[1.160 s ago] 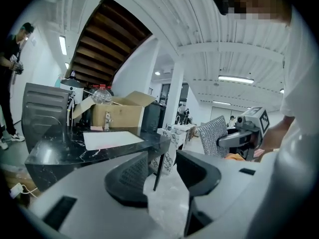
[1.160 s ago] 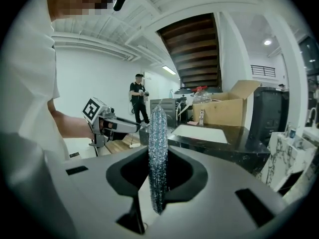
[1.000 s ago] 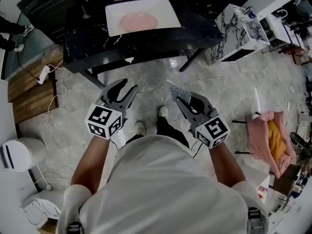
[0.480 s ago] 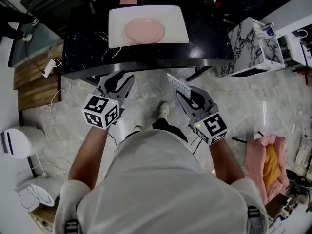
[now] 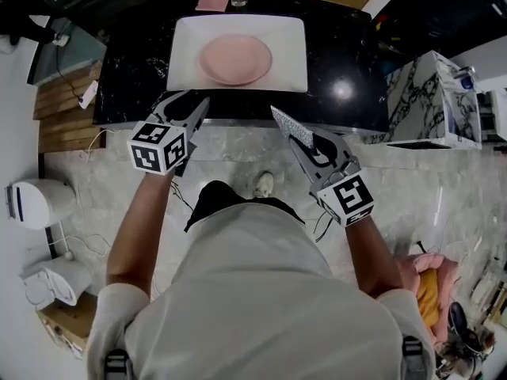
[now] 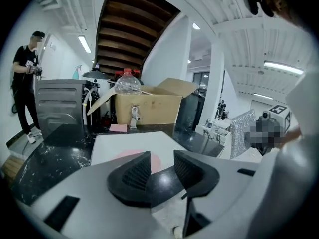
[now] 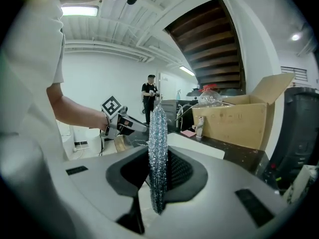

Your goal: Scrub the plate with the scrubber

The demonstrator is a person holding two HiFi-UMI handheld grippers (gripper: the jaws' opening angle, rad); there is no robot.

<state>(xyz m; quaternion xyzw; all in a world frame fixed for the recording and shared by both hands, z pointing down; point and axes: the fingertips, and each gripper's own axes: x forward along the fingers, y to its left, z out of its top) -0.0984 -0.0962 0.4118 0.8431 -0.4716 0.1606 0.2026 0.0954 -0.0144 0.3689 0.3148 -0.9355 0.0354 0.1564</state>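
The black marble counter (image 5: 341, 93) carries a white rectangular tray (image 5: 293, 38). The round pink plate (image 5: 235, 59) lies at the tray's centre, at 12 o'clock from both grippers. Left gripper (image 5: 188, 103): fingers apart, just been closing slightly, nothing between them. Right gripper (image 5: 307, 145): fingers clamped on the silver mesh scrubber (image 5: 287, 127), which stands on edge.

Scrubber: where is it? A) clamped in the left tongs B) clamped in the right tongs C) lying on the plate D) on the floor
B: the right gripper view shows the silvery scrubber pinched upright between the right tongs, and in the head view the plate has nothing on it.
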